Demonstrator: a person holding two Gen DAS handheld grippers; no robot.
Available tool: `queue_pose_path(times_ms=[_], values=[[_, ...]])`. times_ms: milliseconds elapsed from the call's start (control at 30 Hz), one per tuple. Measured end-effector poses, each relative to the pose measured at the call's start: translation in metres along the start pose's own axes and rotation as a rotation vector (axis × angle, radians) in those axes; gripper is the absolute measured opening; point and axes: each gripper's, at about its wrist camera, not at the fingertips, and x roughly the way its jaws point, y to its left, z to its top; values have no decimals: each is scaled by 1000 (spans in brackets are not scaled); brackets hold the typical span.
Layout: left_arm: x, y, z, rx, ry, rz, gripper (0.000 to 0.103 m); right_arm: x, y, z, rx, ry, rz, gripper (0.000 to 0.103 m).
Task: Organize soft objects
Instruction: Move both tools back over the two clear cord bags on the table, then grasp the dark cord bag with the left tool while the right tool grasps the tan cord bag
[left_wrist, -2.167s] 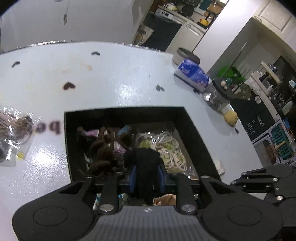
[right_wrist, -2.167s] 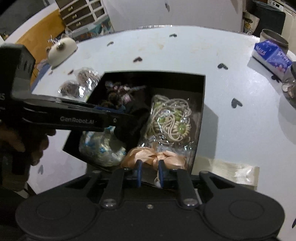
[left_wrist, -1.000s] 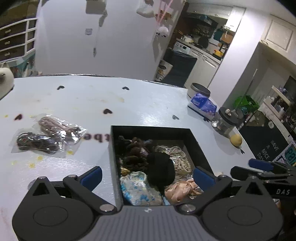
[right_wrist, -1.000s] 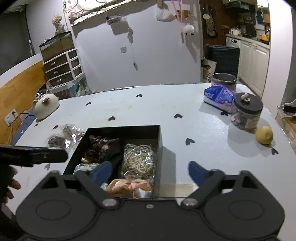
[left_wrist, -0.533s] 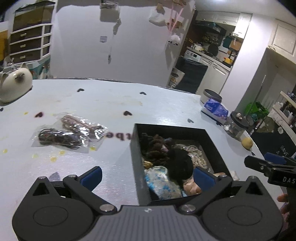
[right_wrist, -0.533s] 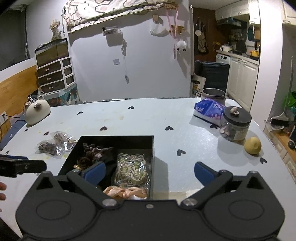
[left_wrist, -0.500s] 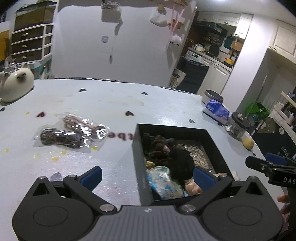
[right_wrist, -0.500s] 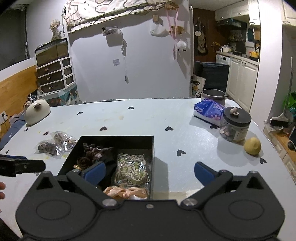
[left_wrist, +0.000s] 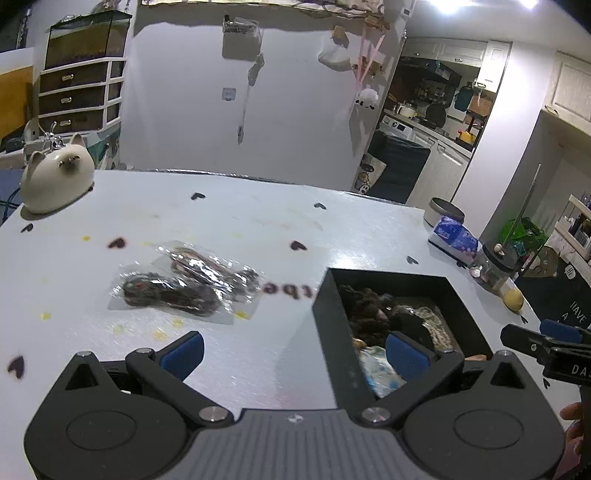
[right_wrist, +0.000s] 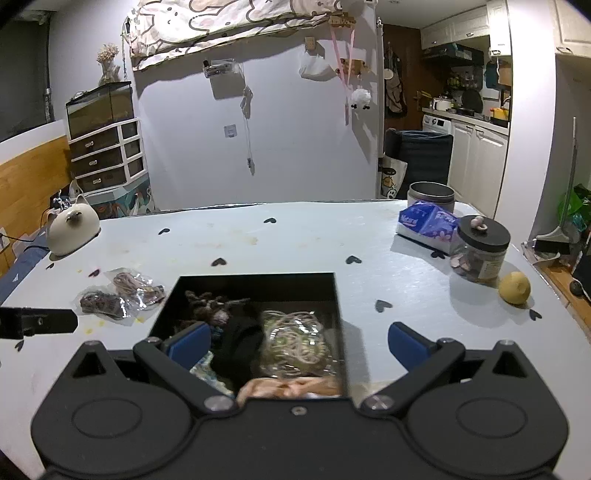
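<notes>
Both grippers angled down | left gripper (left_wrist: 293, 350) wide, empty | right gripper (right_wrist: 299, 345) wide, empty

Two bagged bundles (right_wrist: 120, 295) lie left of the box (right_wrist: 255, 282) on the table (right_wrist: 295, 240).

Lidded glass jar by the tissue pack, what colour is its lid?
Black lid, clearest in the right wrist view.

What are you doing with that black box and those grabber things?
A person holds a gripper in each hand and is sorting soft things into the box. The left gripper and right gripper are both open and empty. Two bags lie on the table outside the box.
</notes>
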Motion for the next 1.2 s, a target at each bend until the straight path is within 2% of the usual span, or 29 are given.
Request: queue_pose_path(times_ms=[600,867,1067,1200], values=[[-7,106,26,5,-6,6,103,24,105,8,11,10,-8,103],[6,138,37,72,3,-10,103,39,144,15,20,1,-14,103],[41,151,49,225,41,-98,103,45,162,24,22,-5,-35,103],[76,157,67,271,125,-204,103,48,165,31,55,-1,-56,103]])
